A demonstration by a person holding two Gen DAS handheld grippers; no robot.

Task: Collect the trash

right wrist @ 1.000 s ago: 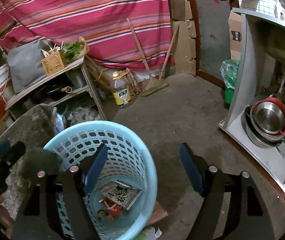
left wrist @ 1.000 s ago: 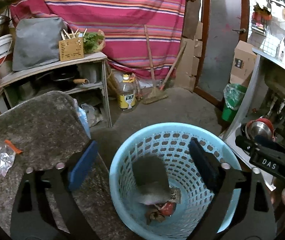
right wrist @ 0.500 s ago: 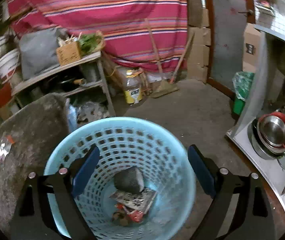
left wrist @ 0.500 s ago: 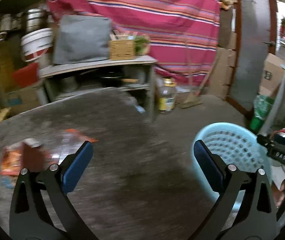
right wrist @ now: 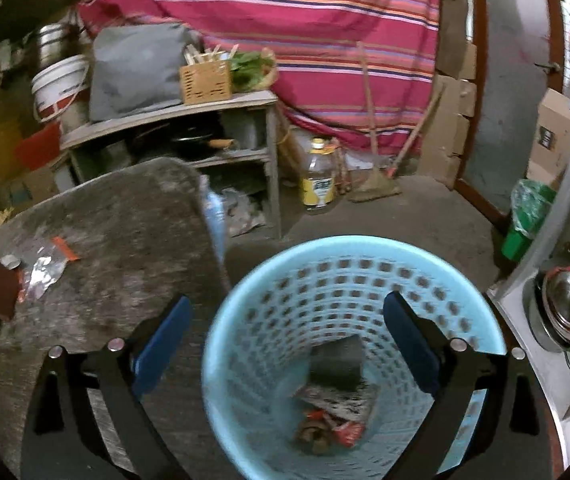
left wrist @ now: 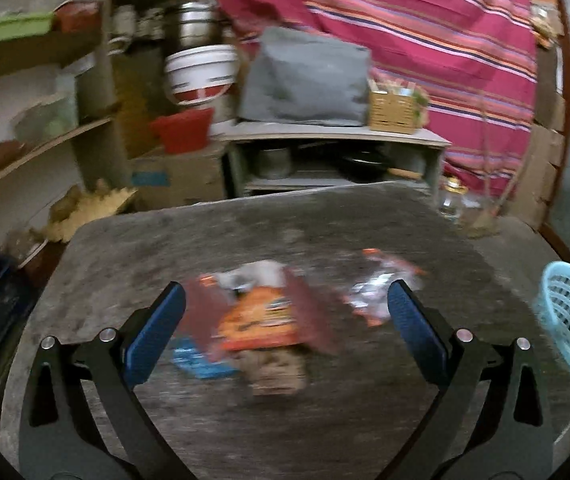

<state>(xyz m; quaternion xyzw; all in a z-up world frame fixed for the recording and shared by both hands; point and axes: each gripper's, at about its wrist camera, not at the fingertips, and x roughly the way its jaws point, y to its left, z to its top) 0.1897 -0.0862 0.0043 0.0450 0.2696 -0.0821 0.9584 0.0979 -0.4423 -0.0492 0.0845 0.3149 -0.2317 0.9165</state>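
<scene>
Two claws show, one per view, each spread wide and gripping nothing. Going left to right in the left wrist view, the left claw (left wrist: 285, 316) hangs over a grey counter (left wrist: 145, 248) with a small heap of trash between its blue pads: one dark red-brown flat piece (left wrist: 205, 316), one orange snack packet (left wrist: 259, 320) whose print is too blurred to read, one blue scrap (left wrist: 197, 362) and one brownish lump (left wrist: 277, 372) nearest the camera. One crinkled silver wrapper (left wrist: 369, 296) with orange edges lies just right of the heap, near the right pad. At the far right edge stands one light blue basket (left wrist: 569, 320), off the counter.

In the right wrist view the same trash lies at the far left of the counter, well apart from the right claw (right wrist: 287, 344), whose right pad hangs over the basket's mouth while its left pad is over the counter's edge. Inside the basket lie one dark grey block (right wrist: 339, 364), one printed packet (right wrist: 337, 400) with unreadable writing, and some red and brown scraps (right wrist: 329, 430). Behind it on the floor stands one bottle (right wrist: 319, 178) with a yellow label, its text illegible.
</scene>
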